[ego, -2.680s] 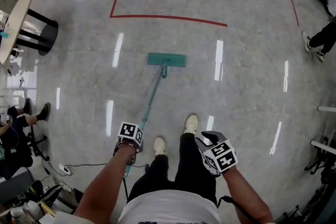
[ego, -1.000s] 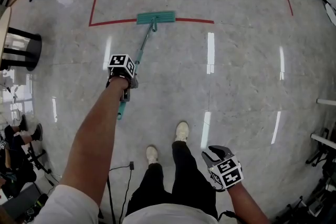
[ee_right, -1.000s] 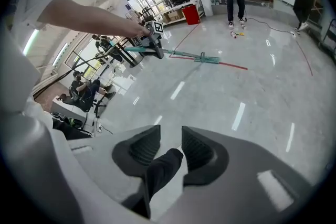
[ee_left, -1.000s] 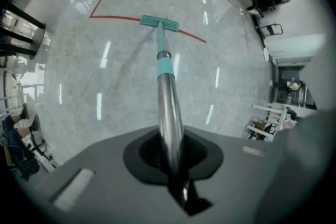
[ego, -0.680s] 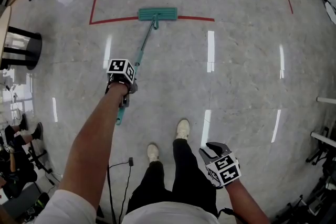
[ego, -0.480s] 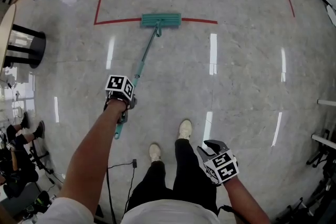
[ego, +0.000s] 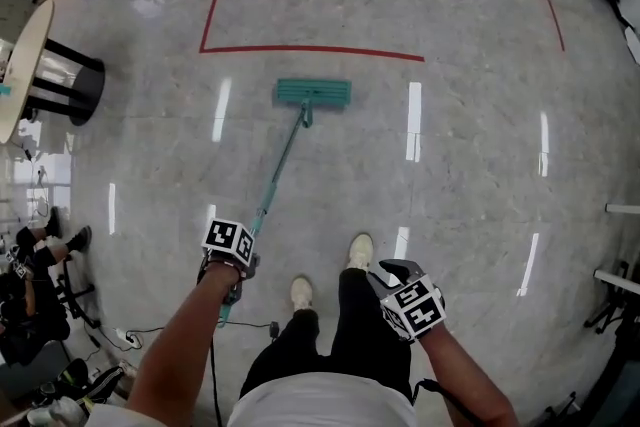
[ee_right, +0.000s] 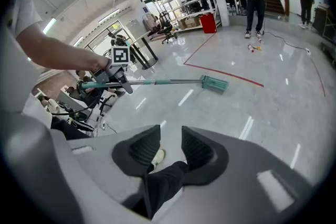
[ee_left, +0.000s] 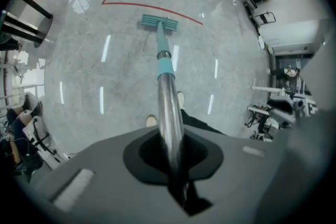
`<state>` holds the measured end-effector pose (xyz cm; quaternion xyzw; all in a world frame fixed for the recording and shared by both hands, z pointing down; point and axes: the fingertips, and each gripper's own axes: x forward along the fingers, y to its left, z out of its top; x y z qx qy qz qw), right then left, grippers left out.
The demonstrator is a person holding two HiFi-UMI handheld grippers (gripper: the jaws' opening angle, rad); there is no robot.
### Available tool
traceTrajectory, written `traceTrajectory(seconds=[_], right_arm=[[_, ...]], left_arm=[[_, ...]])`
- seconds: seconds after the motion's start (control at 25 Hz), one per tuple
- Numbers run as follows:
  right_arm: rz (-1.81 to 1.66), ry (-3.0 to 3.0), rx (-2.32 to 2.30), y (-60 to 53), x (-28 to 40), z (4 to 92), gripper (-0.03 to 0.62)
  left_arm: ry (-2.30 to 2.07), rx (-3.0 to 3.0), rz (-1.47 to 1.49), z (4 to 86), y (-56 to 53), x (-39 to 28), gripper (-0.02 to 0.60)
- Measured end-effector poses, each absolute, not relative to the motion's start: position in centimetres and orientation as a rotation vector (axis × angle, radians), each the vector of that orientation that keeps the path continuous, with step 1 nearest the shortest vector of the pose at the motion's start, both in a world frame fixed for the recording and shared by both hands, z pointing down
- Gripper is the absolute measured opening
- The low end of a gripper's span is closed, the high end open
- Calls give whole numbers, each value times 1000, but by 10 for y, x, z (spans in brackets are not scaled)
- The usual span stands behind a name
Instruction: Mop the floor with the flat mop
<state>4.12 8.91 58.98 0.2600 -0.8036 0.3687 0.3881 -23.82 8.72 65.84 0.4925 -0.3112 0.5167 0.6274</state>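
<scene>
One wide grey floor (ego: 480,215) spreads ahead, a red line (ego: 310,49) boxing off the part just beyond the mop (ego: 314,93), whose green head lies flat short of that line. Its pole (ego: 280,177) slants back to the left gripper (ego: 238,270), clamped round the shaft, while the right gripper (ego: 392,273) hangs by the leg, jaws apart with nothing between them. This looks like mid-stroke, and the next pass calls for a straight push or pull along the pole with the head flat.
</scene>
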Motion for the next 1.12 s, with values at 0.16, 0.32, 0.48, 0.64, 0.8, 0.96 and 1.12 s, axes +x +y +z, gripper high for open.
traceTrajectory(seconds=[0.16,0.32,0.48,0.64,0.8,0.96,1.12], right_arm=[[903,-2058,643,93,31,588,127],[884,-2063,635,100,24,589,127],[882,-2060,615,113,15,588,127],[879,-2057,607,117,10,586,127],[881,-2058,613,120,10,586,127],[880,-2047,608,118,17,587,127],[882,-2040,613,112,23,591,127]], left_arm=[[-699,1116,1204,652,139,-249,40],[-683,1092,1220,654,182,-258,40],[-665,1056,1218,654,218,-268,40],[-666,1026,1211,655,237,-277,40],[-669,999,1234,668,237,-290,40],[-669,989,1234,670,231,-291,40],[-671,980,1195,671,226,-284,40]])
